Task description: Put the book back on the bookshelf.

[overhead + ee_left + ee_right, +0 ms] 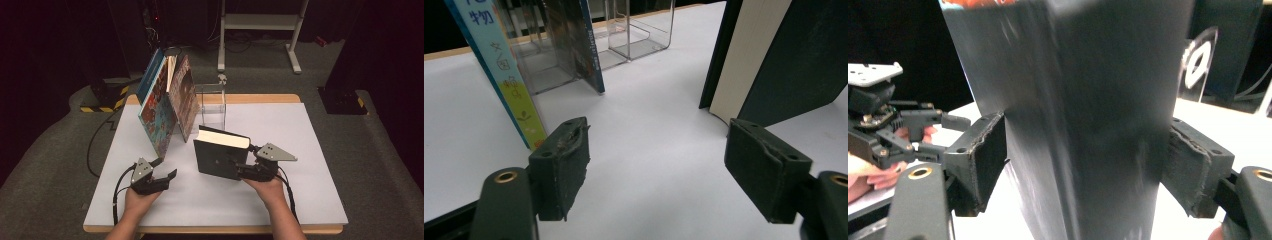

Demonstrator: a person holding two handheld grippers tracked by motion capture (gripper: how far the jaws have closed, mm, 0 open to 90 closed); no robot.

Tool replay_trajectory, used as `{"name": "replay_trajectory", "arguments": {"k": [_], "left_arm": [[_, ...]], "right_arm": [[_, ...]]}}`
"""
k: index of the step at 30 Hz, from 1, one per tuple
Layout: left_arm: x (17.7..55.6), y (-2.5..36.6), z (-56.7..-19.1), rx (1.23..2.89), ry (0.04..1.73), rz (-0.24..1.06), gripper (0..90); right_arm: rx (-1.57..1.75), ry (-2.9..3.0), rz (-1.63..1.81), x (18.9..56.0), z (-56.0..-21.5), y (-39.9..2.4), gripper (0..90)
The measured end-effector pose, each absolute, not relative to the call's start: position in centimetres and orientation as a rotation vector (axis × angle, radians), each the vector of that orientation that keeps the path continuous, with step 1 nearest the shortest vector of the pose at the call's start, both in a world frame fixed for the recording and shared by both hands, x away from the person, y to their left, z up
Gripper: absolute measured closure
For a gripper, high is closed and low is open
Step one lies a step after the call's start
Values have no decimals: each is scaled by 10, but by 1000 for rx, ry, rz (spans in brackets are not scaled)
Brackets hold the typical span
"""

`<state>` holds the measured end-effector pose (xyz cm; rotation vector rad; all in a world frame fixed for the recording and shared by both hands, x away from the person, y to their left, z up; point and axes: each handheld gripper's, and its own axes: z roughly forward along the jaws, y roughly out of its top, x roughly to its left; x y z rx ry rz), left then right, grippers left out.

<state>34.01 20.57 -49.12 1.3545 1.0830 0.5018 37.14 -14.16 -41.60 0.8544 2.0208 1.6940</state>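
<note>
Left gripper view: blue spine point(499, 65), characters blurry; both fingers open, grasping nothing.

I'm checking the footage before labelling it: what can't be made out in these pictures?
- Dark hardcover book: any cover title; the right gripper view is blurred and cropped by the top edge.
- Right hand-held gripper: the blur hides whether its pads press the book.
- Leaning colourful picture books: titles too small in the high view, cut off in the left gripper view.
- Clear acrylic stand: its left part, behind the books.
</note>
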Motion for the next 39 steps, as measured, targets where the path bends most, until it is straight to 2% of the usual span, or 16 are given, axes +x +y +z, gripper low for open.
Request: {"name": "replay_trajectory", "arguments": {"k": [12,19,24,39], "left_arm": [[339,206,-494,1337,1070,496,245],[340,207,-495,1317,1088,500,246],[340,206,-495,1319,1086,506,246],[340,208,-495,1310,1091,502,246]], "right_arm": [[791,2073,1690,381,-398,-130,222],[701,2080,1685,381,-399,-132,369],[643,2080,1719,377,-401,-135,523],[753,1953,1647,366,-397,-124,541]]}}
